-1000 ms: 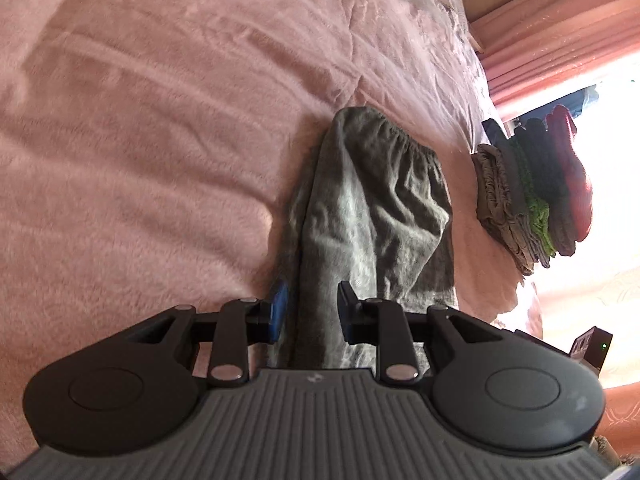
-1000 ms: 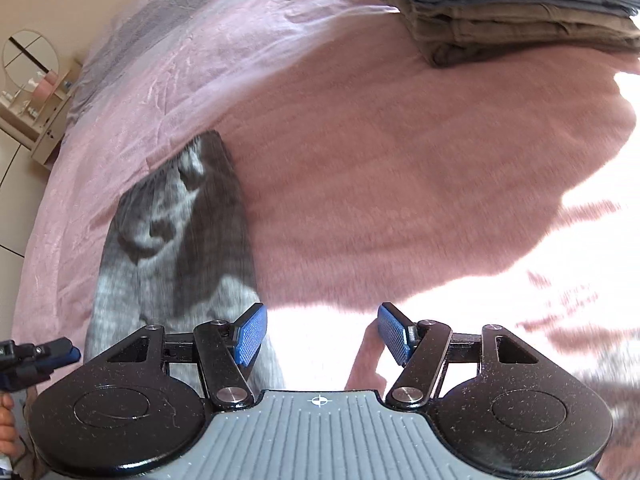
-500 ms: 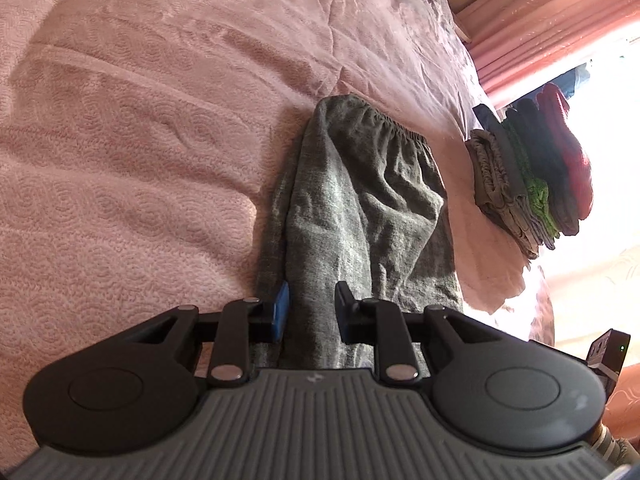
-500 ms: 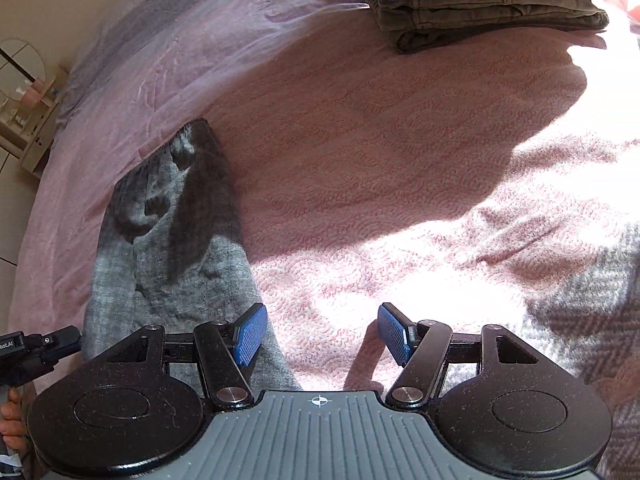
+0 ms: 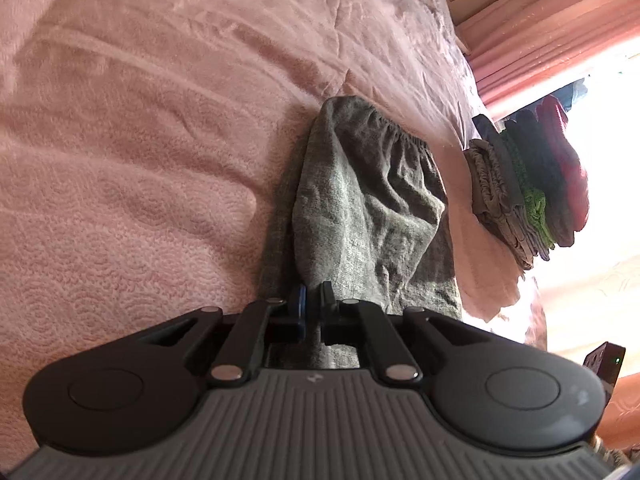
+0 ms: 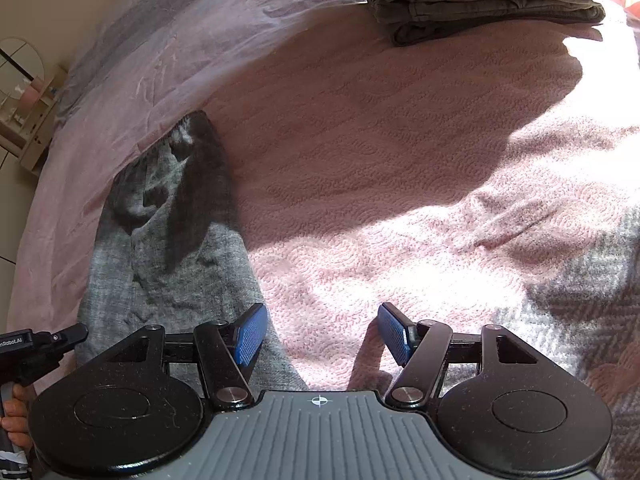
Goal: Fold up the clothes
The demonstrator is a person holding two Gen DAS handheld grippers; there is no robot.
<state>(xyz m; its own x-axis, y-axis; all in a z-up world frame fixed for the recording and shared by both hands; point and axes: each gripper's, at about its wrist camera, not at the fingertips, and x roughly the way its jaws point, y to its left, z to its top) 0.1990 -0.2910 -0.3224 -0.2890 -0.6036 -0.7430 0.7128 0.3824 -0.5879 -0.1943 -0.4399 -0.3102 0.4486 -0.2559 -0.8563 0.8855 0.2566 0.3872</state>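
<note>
One pair of grey trousers (image 5: 360, 208) lies lengthwise on a pink bedspread (image 5: 132, 184), its gathered waistband at the far end. The left gripper (image 5: 313, 300) is pinched nearly closed on a fold of the trousers' near end, the grey cloth bunched between its two fingers. The right gripper (image 6: 320, 332) hangs over the bedspread with its two blue-padded fingers spread wide and holding nothing; its left finger overlaps the trousers' near edge, though contact cannot be judged. One stack of folded clothes (image 5: 528, 184) sits beyond the trousers, near a pink curtain (image 5: 548, 20); glare from the window washes out its far side, and the right wrist view cuts off its top. A grey herringbone cloth (image 6: 592, 304) at the right edge is only partly visible.
</note>
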